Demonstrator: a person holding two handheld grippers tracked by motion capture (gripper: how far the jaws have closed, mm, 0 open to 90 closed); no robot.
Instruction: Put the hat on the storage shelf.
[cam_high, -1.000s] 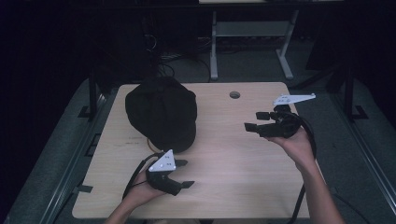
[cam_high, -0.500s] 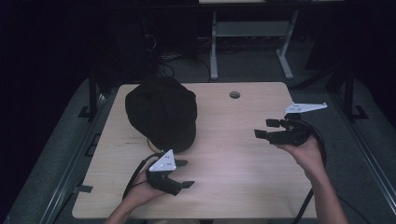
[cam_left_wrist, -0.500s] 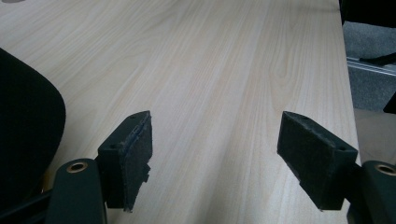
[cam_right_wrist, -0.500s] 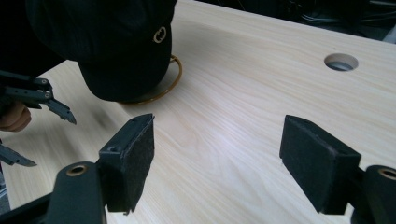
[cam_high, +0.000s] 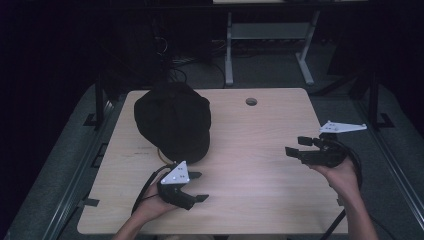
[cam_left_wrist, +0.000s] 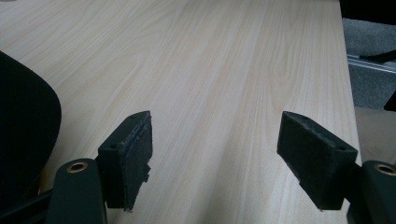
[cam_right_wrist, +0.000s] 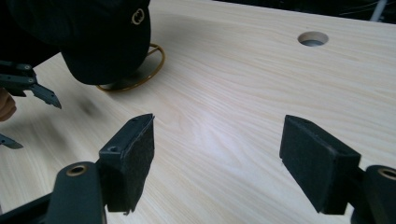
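While both jaws stood wide and empty, the left hand-held gripper (cam_high: 192, 186) at 6 o'clock and the right hand-held gripper (cam_high: 302, 147) at 3 o'clock seemed ready to approach the black cap (cam_high: 172, 121) lying at 10 o'clock on the bench (cam_high: 260, 135).

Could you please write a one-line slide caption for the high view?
Two open hand-held grippers, left and right, hover over a wooden table beside a black cap.

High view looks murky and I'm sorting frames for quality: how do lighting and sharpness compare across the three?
High view: dim, room black, black cap lacks detail. Left gripper view: bright, sharp wood grain on the table. Right gripper view: pale glare patch mid-table, the far left gripper soft.
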